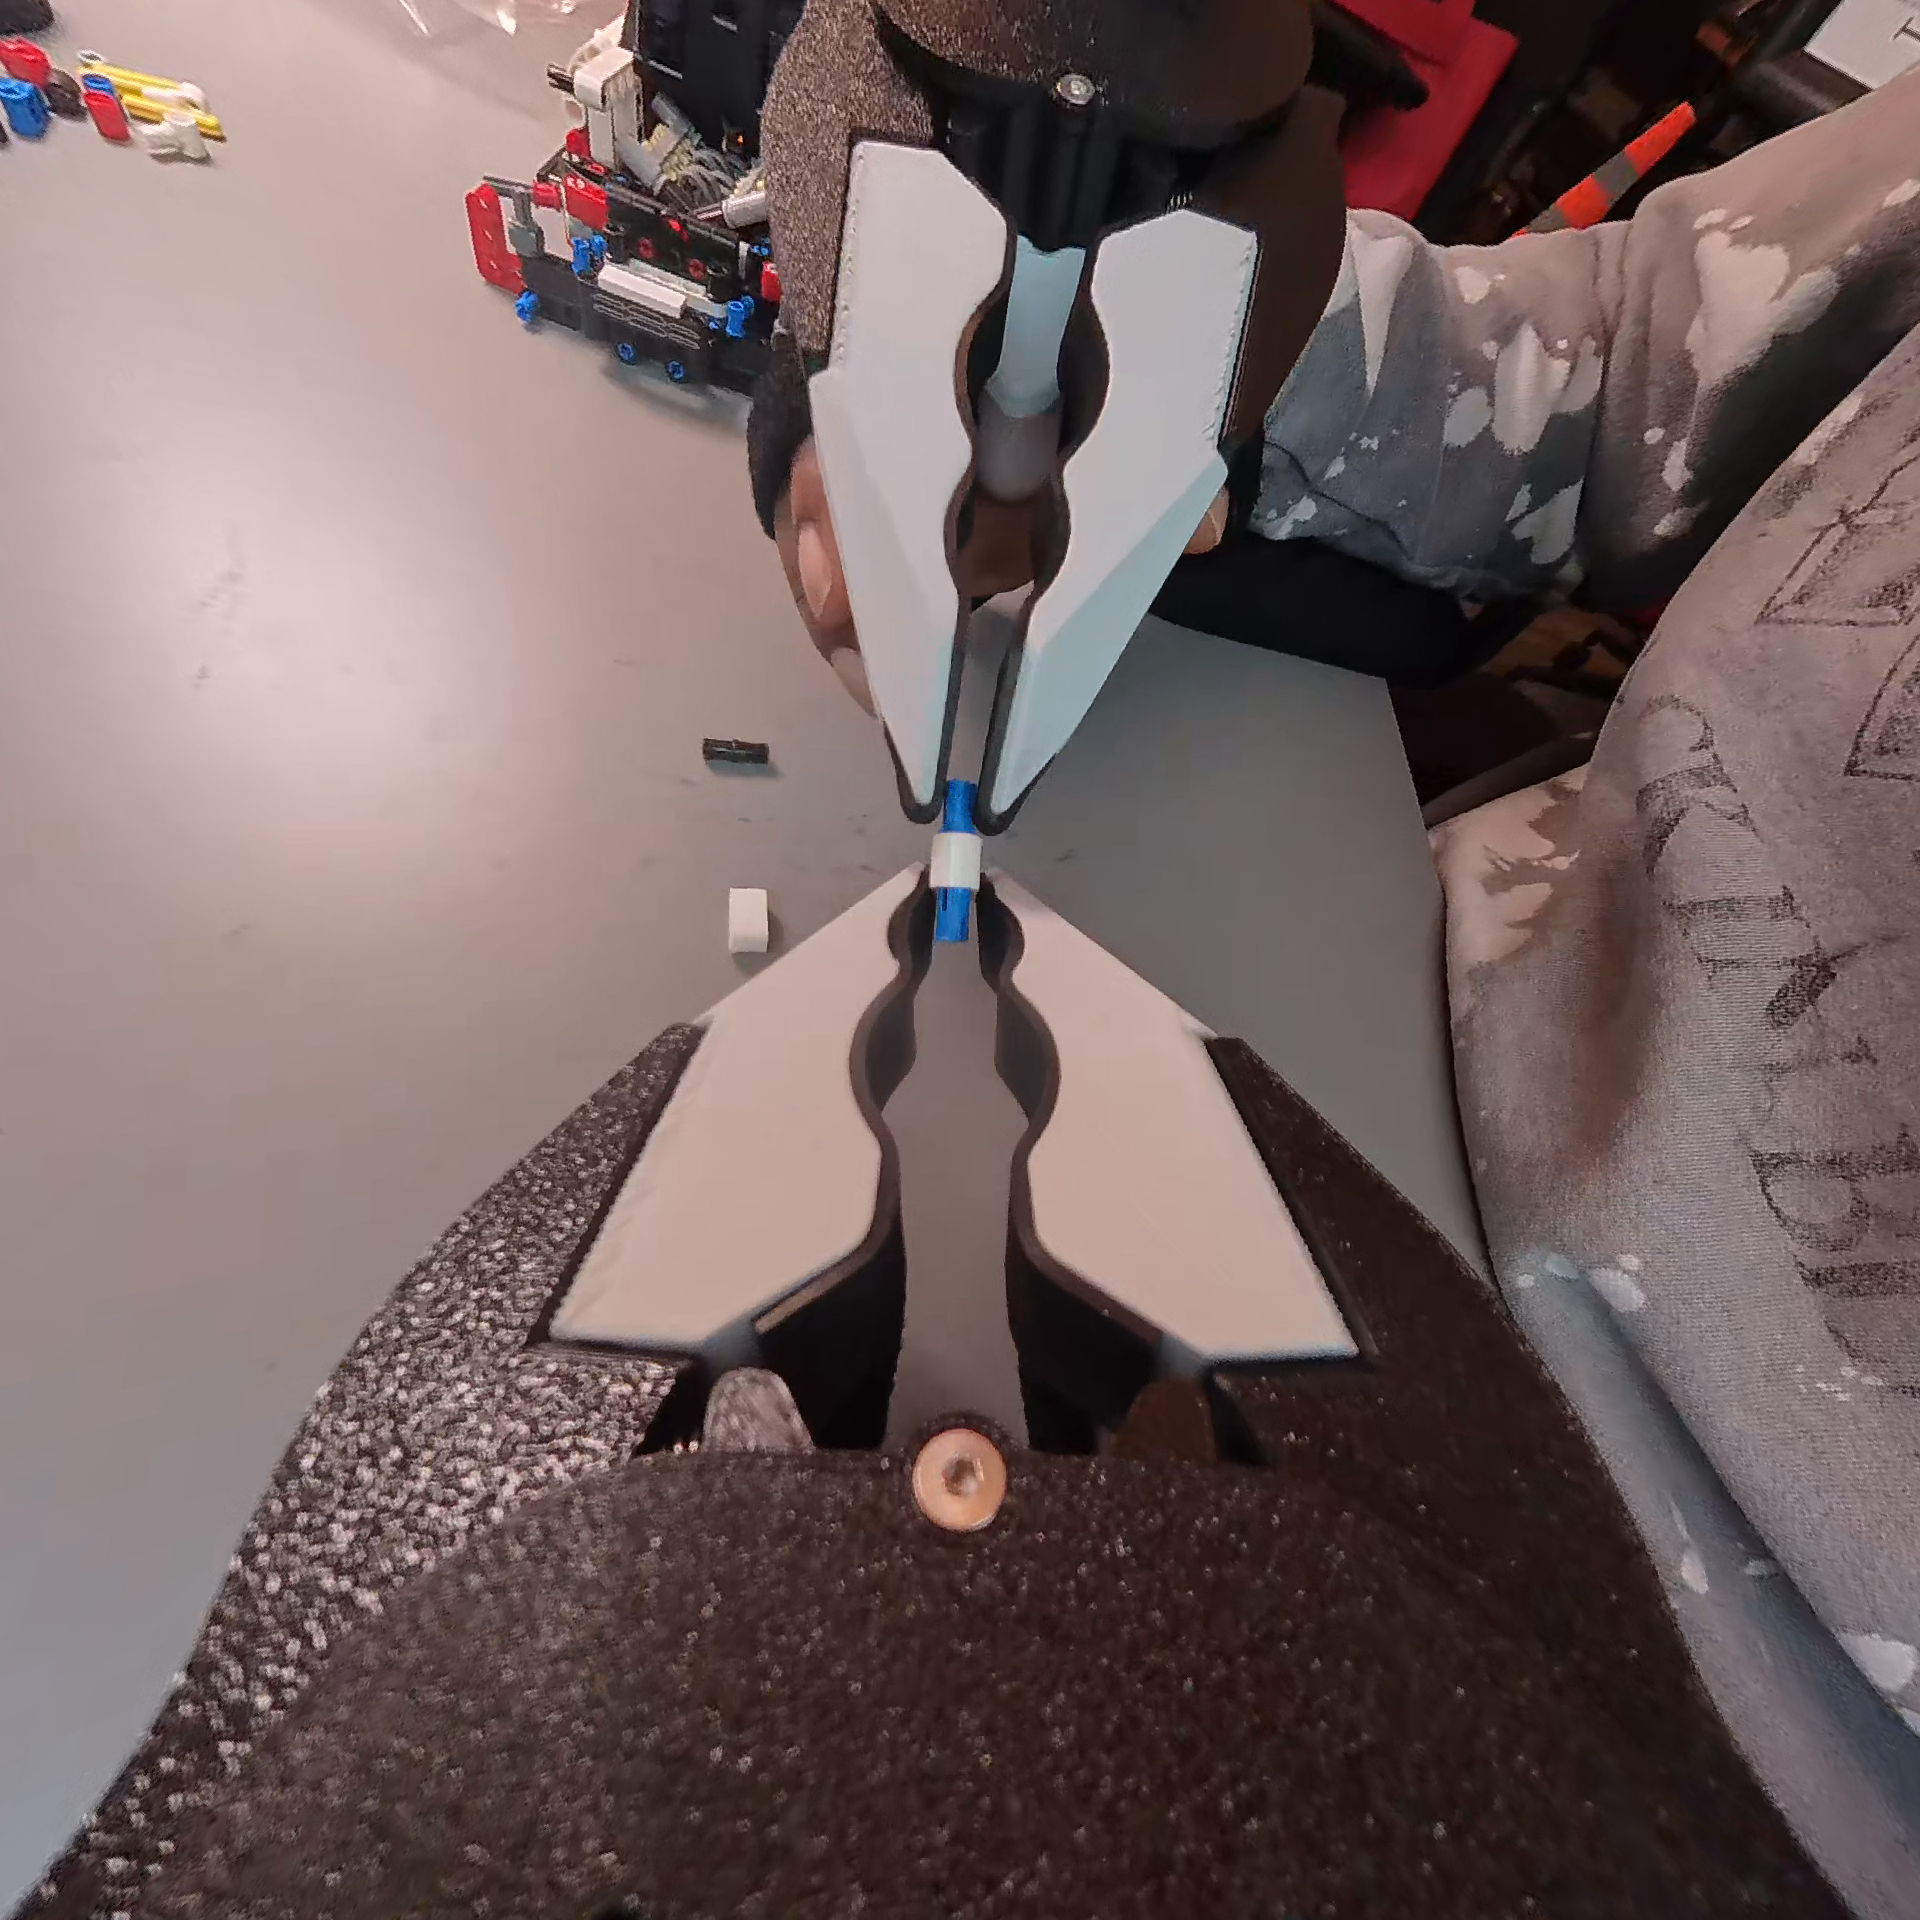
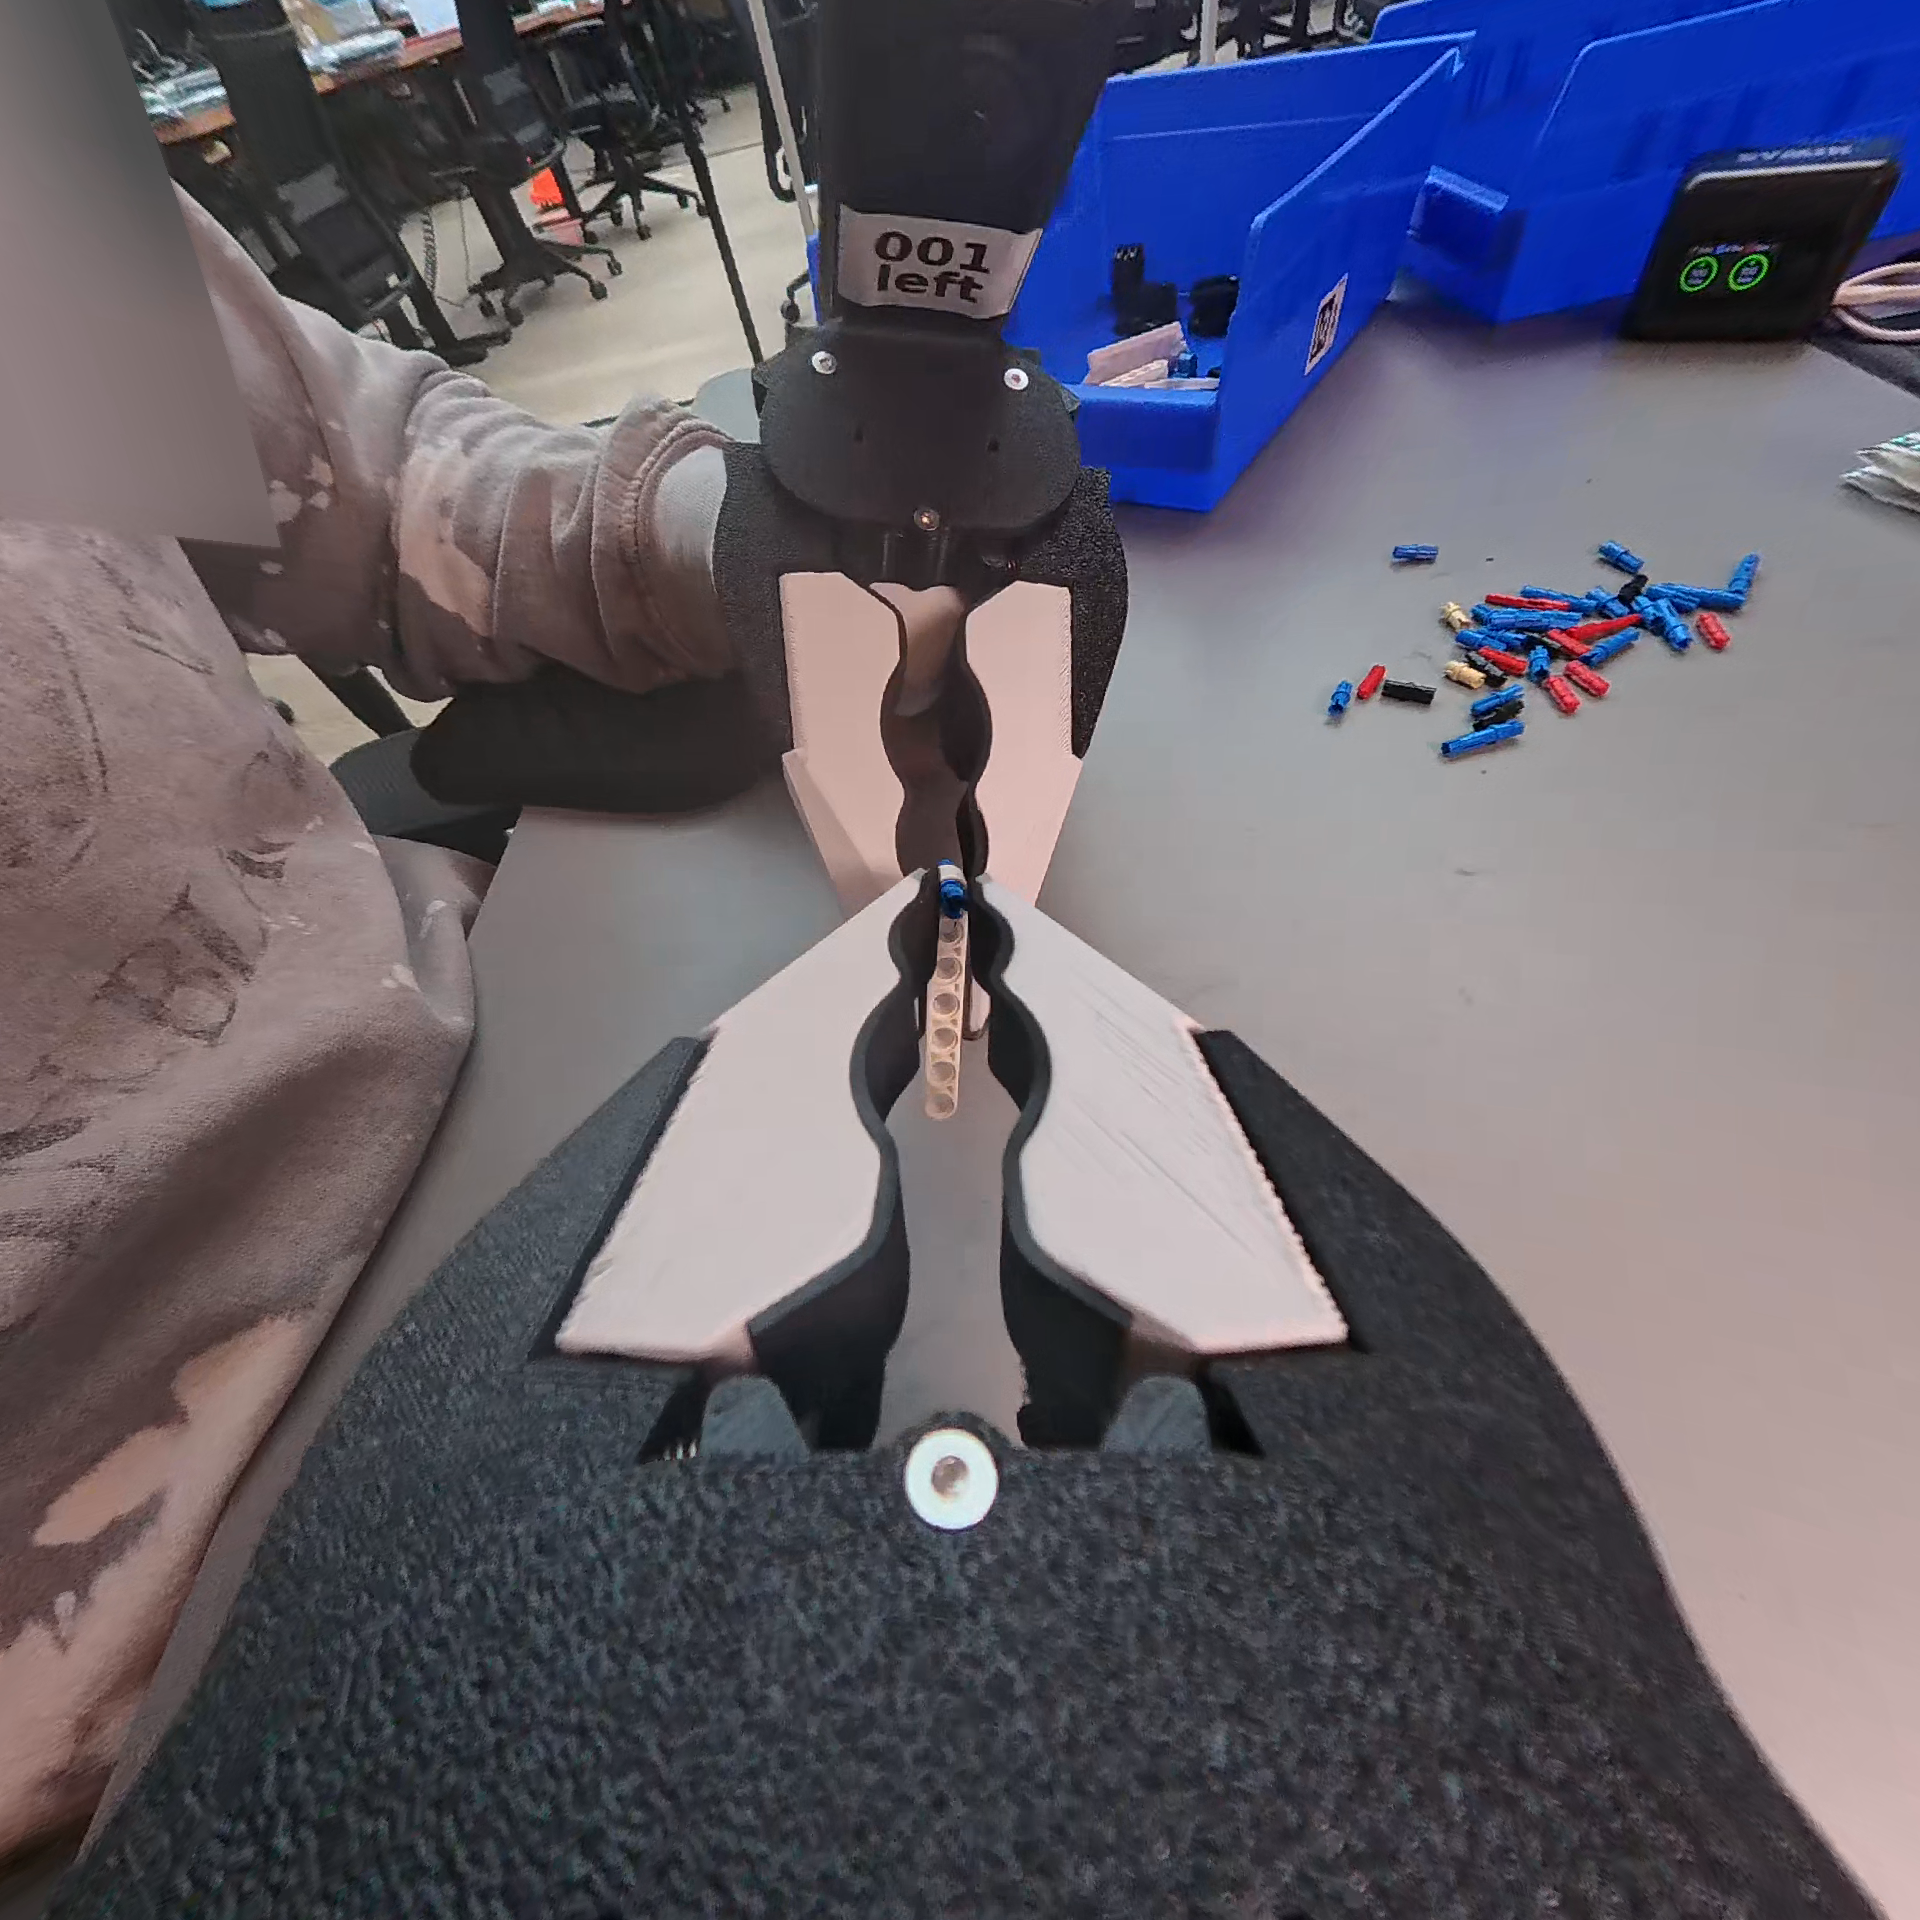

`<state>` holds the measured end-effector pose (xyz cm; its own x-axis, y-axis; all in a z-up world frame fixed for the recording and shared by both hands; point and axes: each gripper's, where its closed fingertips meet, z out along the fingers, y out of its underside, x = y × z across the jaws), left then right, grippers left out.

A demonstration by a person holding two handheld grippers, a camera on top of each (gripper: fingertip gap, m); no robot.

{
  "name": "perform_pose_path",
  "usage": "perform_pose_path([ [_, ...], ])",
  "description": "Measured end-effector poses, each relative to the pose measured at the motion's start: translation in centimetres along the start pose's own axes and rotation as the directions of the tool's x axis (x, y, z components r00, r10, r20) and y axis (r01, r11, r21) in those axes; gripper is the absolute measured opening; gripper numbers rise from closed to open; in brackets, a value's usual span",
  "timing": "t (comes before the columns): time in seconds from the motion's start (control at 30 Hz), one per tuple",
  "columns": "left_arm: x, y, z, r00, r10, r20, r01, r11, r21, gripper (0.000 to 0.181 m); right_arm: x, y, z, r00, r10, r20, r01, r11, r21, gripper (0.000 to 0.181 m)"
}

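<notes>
Both tools meet tip to tip above the counter (image 1: 312, 623); left tool (image 1: 953, 914) pinches a blue peg (image 1: 954, 914); right tool (image 2: 951, 894) pinches a white holed beam (image 2: 945, 997), steadying the joint.

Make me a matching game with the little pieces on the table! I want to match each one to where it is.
Things:
1. blue pin
2. white block
3. black pin
4. pile of coloured pins

Places:
A. lying alone on the table, on the brick model's side of the white block
B. pinched between the left gripper and right gripper
C. scattered near the blue bins
D. on the table beside the left gripper's tips

Pairs: 1-B, 2-D, 3-A, 4-C
</notes>
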<state>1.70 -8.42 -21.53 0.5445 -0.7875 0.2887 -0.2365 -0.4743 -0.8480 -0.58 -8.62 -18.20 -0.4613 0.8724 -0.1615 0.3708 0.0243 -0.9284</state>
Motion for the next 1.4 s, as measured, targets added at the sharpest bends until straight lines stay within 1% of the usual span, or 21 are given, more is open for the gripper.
perform_pose_path([
  [0.43, 0.2, -0.1, -0.1, 1.0, -0.001, -0.009, 0.001, 1.0, 0.013, 0.008, -0.3, 0.1, 0.0, 1.0, 0.009, 0.027, -0.009, 1.0, 0.004, 0.003],
  [0.5, 0.1, -0.9, -0.5, 1.0, -0.019, -0.018, 0.02, 0.998, 0.063, 0.018, -0.1, 0.0, -0.2, 1.0, 0.005, 0.015, -0.005, 1.0, 0.006, 0.003],
  [0.53, 0.1, -1.3, -0.8, 0.999, -0.03, -0.027, 0.032, 0.996, 0.089, 0.018, 0.0, 0.0, -0.2, 1.0, 0.004, 0.011, -0.004, 1.0, 0.008, 0.003],
  [0.6, 0.1, -1.9, -1.3, 0.999, -0.036, -0.035, 0.04, 0.991, 0.129, 0.01, -0.1, -0.1, -0.3, 1.0, 0.011, 0.018, -0.011, 1.0, 0.014, 0.003],
  [0.67, 0.2, -1.9, -1.3, 0.999, -0.017, -0.028, 0.02, 0.992, 0.127, 0.006, -0.1, -0.2, -0.3, 1.0, 0.009, 0.02, -0.009, 1.0, 0.018, 0.003],
  [0.73, 0.2, -2.1, -1.5, 1.0, 0.004, -0.01, -0.003, 0.992, 0.13, 0.006, -0.1, -0.3, -0.4, 1.0, -0.001, 0.02, 0.0, 1.0, 0.027, 0.003],
  [0.87, 0.6, -4.2, -2.8, 0.999, -0.009, -0.035, 0.017, 0.97, 0.243, 0.005, -0.1, -1.8, -1.5, 0.999, -0.031, 0.032, 0.028, 0.995, 0.099, 0.002],
  [0.93, 0.9, -4.8, -2.9, 0.999, 0.0, -0.04, 0.011, 0.963, 0.269, 0.005, -0.3, -2.2, -2.0, 0.998, -0.038, 0.048, 0.032, 0.993, 0.115, 0.002],
  [1.0, 1.1, -5.6, -3.1, 0.999, 0.005, -0.043, 0.009, 0.953, 0.304, 0.005, -0.4, -2.8, -2.5, 0.997, -0.034, 0.062, 0.025, 0.989, 0.148, 0.002],
  [1.1, 1.1, -6.4, -3.7, 0.999, -0.006, -0.038, 0.019, 0.934, 0.358, 0.005, -0.3, -3.6, -2.9, 0.998, -0.037, 0.049, 0.028, 0.984, 0.177, 0.002],
  [1.23, 1.2, -7.2, -4.2, 0.999, -0.018, -0.033, 0.03, 0.906, 0.422, 0.004, -0.3, -4.0, -3.0, 0.997, 0.005, 0.072, -0.02, 0.976, 0.217, 0.002],
  [1.27, 1.0, -7.6, -4.7, 0.999, -0.022, -0.027, 0.031, 0.892, 0.451, 0.005, -0.2, -4.1, -3.2, 0.997, 0.017, 0.08, -0.035, 0.973, 0.227, 0.002],
  [1.3, 0.6, -8.8, -6.5, 0.999, -0.043, -0.028, 0.051, 0.839, 0.542, 0.004, 0.0, -3.5, -3.4, 0.996, 0.025, 0.084, -0.042, 0.977, 0.207, 0.002],
  [1.33, -0.2, -9.9, -9.1, 0.997, -0.073, -0.029, 0.075, 0.772, 0.631, 0.003, 0.9, -2.0, -3.5, 0.999, 0.025, 0.038, -0.03, 0.988, 0.15, 0.002],
  [1.37, -0.8, -10.5, -11.3, 0.997, -0.071, 0.016, 0.042, 0.737, 0.674, 0.003, 1.6, -1.0, -3.7, 0.999, 0.046, 0.02, -0.048, 0.991, 0.127, 0.002],
  [1.4, -1.3, -10.2, -12.2, 0.995, -0.062, 0.075, -0.003, 0.747, 0.664, 0.003, 2.2, -0.6, -3.9, 0.997, 0.076, 0.014, -0.077, 0.99, 0.115, 0.002],
])
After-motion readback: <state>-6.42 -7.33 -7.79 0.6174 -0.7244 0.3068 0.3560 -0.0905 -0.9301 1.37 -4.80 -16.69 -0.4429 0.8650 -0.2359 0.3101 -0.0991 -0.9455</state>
